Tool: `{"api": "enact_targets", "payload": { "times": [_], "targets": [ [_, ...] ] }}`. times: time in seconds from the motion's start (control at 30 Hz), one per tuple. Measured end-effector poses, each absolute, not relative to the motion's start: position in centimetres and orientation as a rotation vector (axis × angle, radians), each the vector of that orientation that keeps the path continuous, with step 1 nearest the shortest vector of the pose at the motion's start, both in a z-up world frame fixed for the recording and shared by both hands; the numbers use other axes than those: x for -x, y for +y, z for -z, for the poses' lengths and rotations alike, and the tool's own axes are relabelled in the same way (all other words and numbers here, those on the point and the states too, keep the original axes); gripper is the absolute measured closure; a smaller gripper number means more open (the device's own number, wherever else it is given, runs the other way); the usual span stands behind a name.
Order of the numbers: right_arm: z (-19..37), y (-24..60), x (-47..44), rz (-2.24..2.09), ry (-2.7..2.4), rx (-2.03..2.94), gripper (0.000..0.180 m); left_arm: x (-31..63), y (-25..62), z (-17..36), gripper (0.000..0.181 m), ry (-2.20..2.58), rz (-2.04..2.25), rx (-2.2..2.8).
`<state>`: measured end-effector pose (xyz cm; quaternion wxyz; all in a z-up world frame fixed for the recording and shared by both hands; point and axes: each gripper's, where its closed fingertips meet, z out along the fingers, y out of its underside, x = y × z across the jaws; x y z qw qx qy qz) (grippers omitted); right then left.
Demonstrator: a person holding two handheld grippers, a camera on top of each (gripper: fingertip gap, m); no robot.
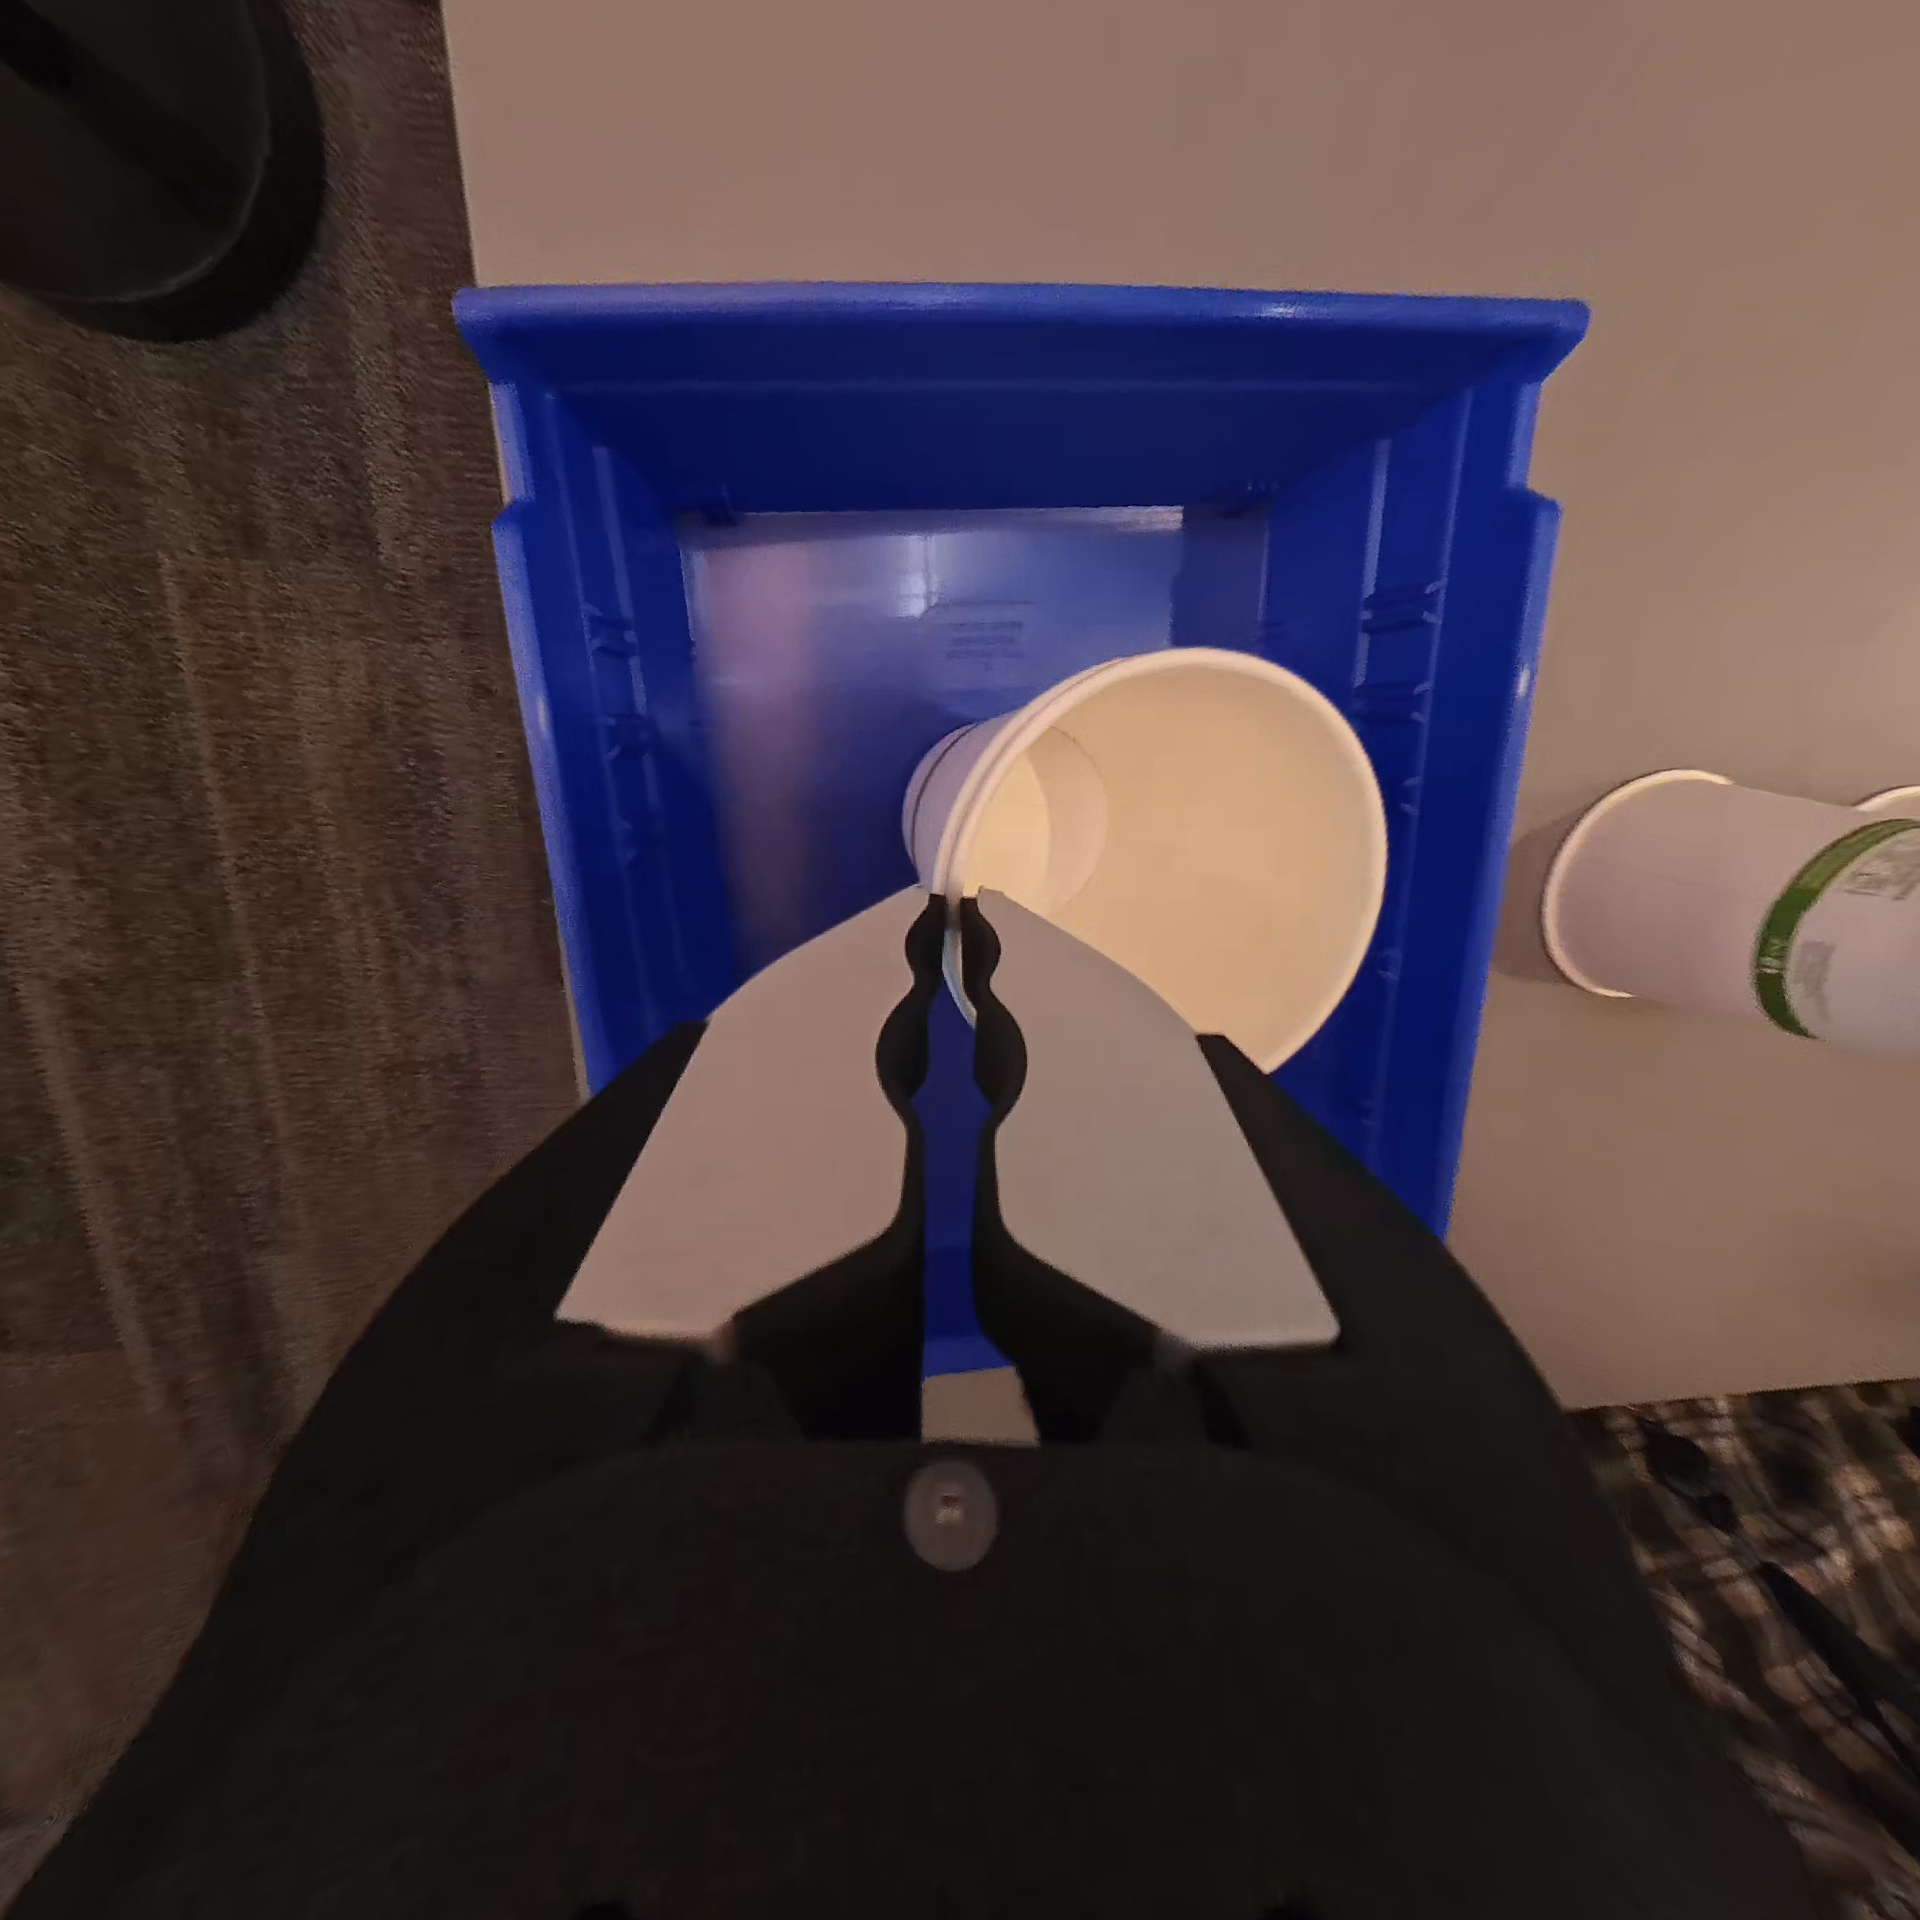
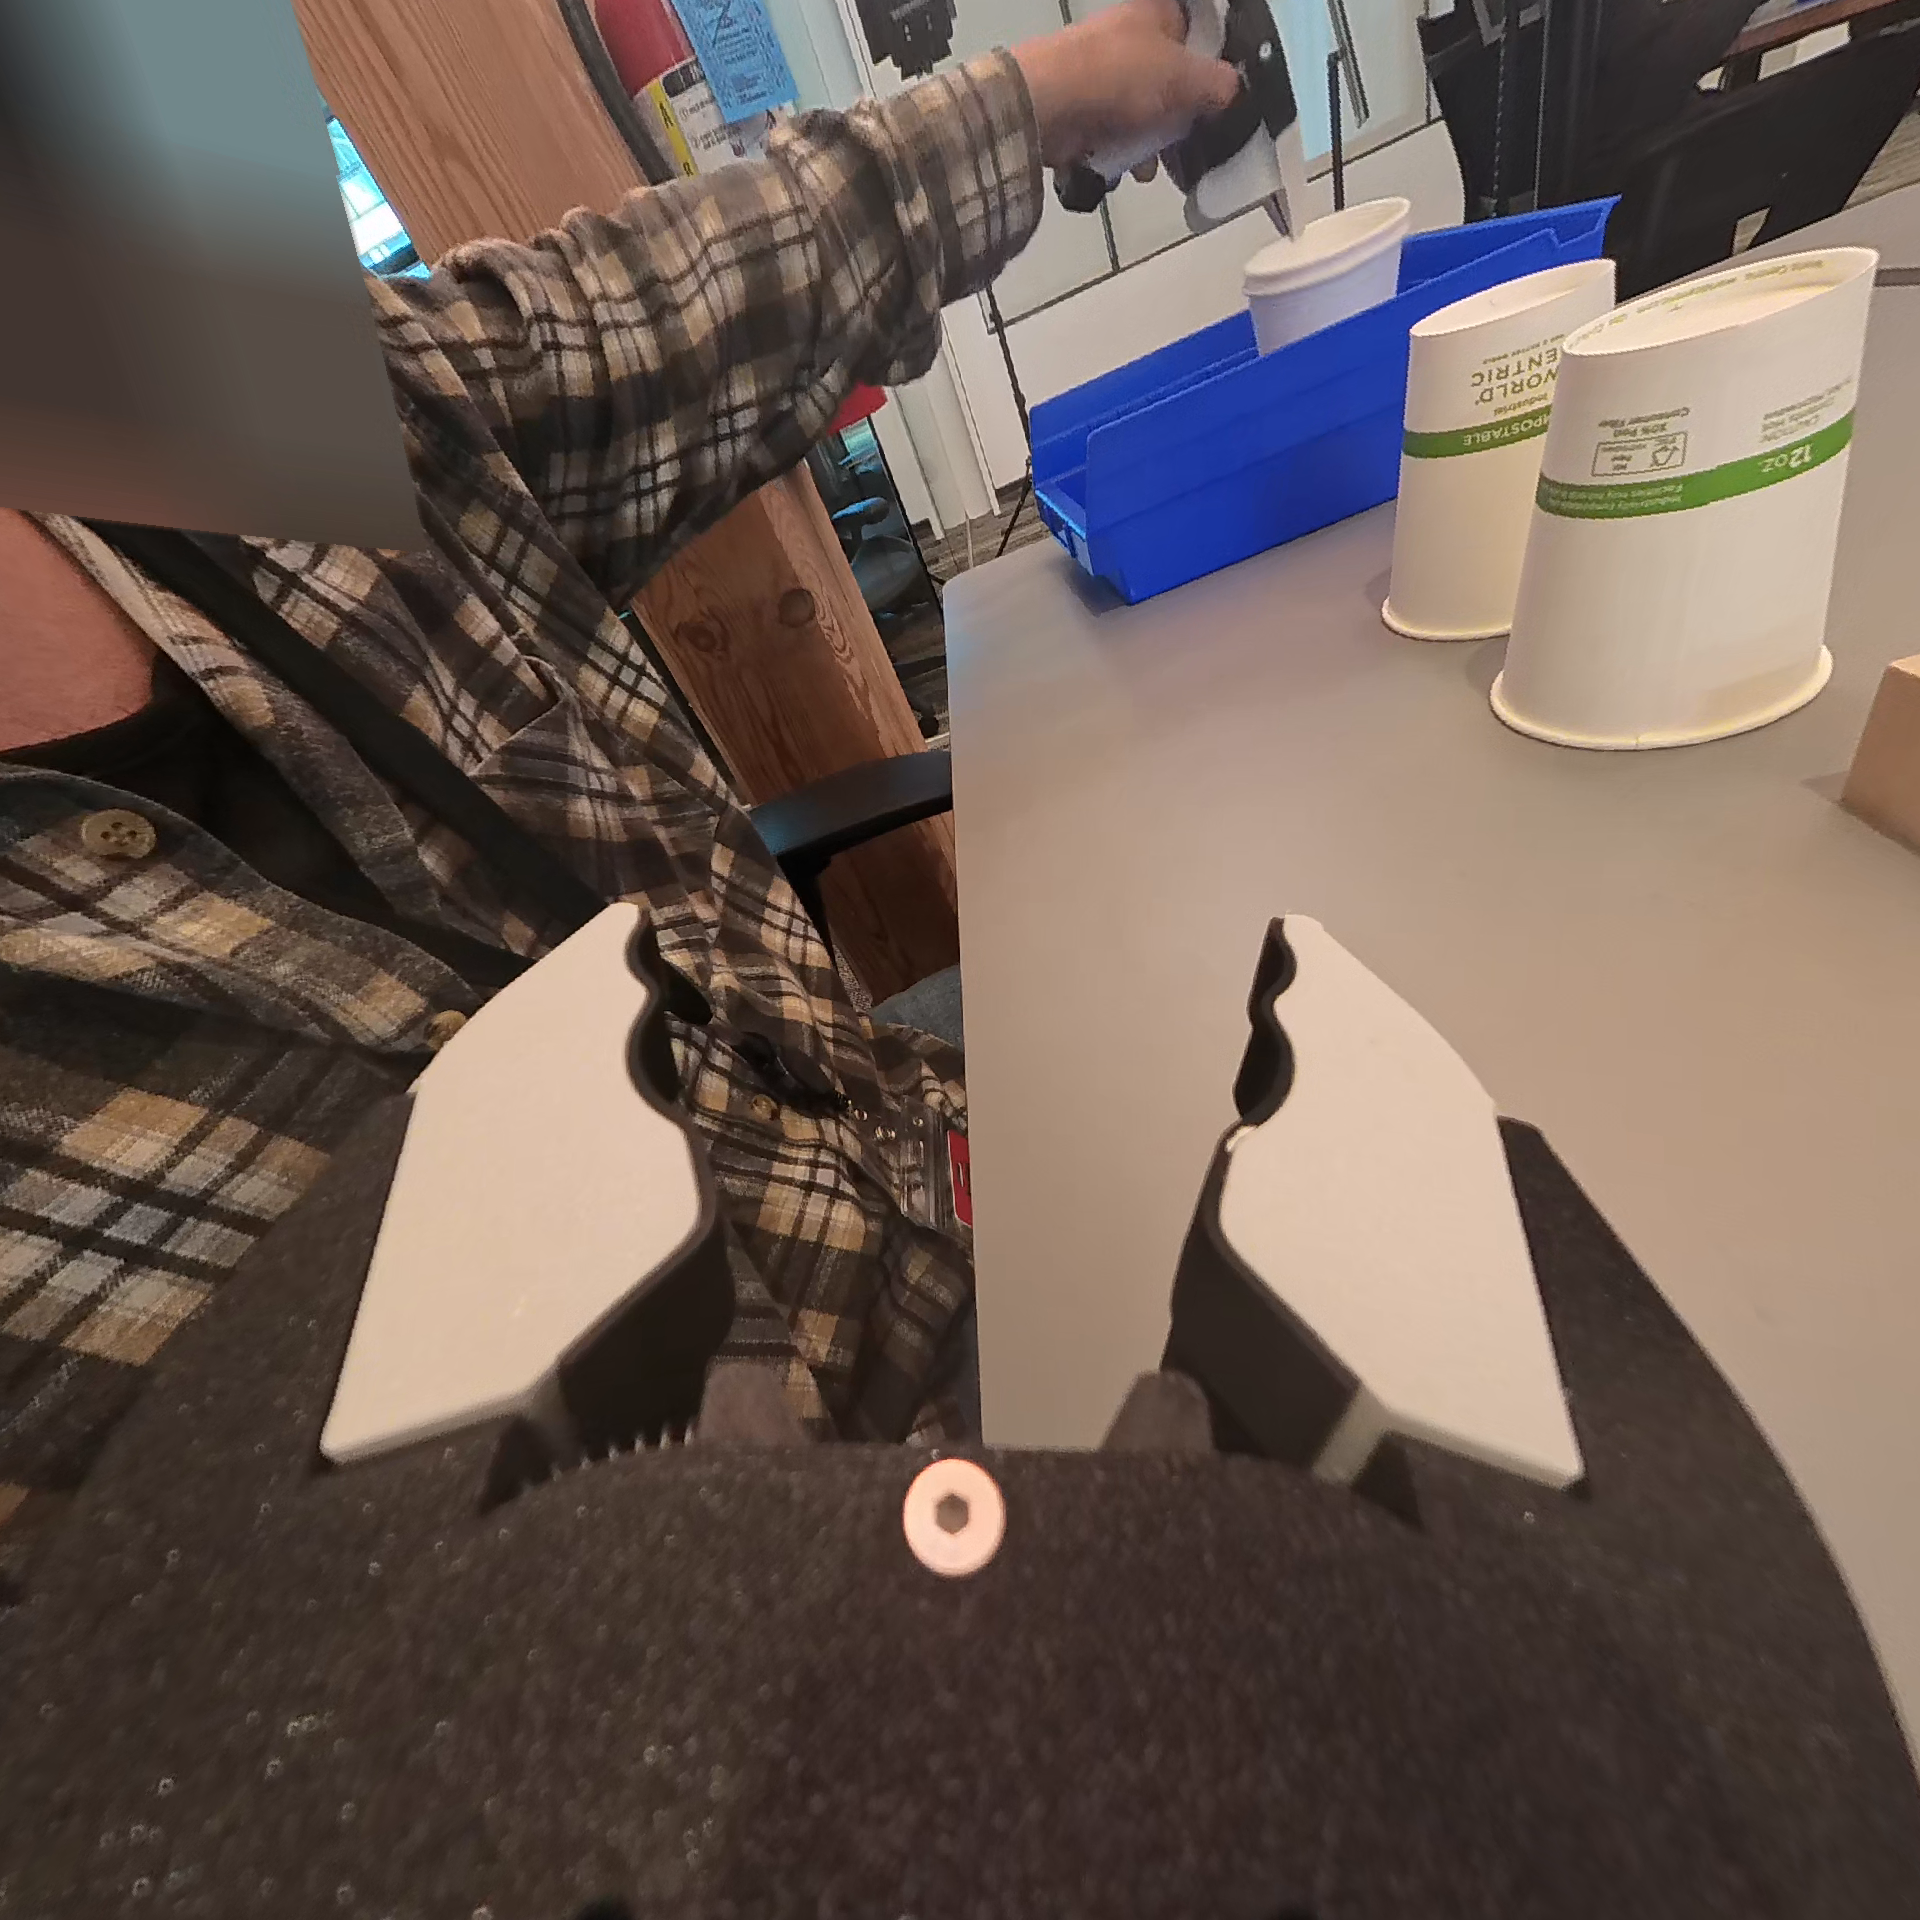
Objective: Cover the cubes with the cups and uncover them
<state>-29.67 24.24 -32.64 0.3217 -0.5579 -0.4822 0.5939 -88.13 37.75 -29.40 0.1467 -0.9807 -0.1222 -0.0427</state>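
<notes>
The left hand-held gripper is clenched on the rim of a white cup, holding it tilted, mouth up, over the blue bin directly ahead of it. To its right, two more cups stand upside down on the desk. The right hand-held gripper is released, fingers wide apart and grasping nothing, at the desk's near edge. Ahead and to its right stand the same inverted cups; just right of them a tan cube shows at the frame edge, uncovered.
</notes>
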Motion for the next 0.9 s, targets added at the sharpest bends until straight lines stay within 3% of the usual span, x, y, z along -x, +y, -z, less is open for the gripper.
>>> {"api": "enact_targets", "payload": {
  "times": [0.4, 0.6, 0.9],
  "targets": [
    [32.6, 24.3, 29.7, -1.555, -1.272, 1.469, 0.074, 87.1, 37.8, 26.8, 0.178, -0.507, 0.539, 2.642],
    [32.6, 24.2, 30.2, -1.560, -1.283, 1.470, 0.073, 86.9, 37.4, 25.9, 0.179, -0.446, 0.451, 2.679],
    [32.6, 23.7, 30.1, -1.548, -1.297, 1.477, 0.074, 86.8, 37.4, 28.8, 0.178, -0.454, 0.417, 2.736]
  ]
}}
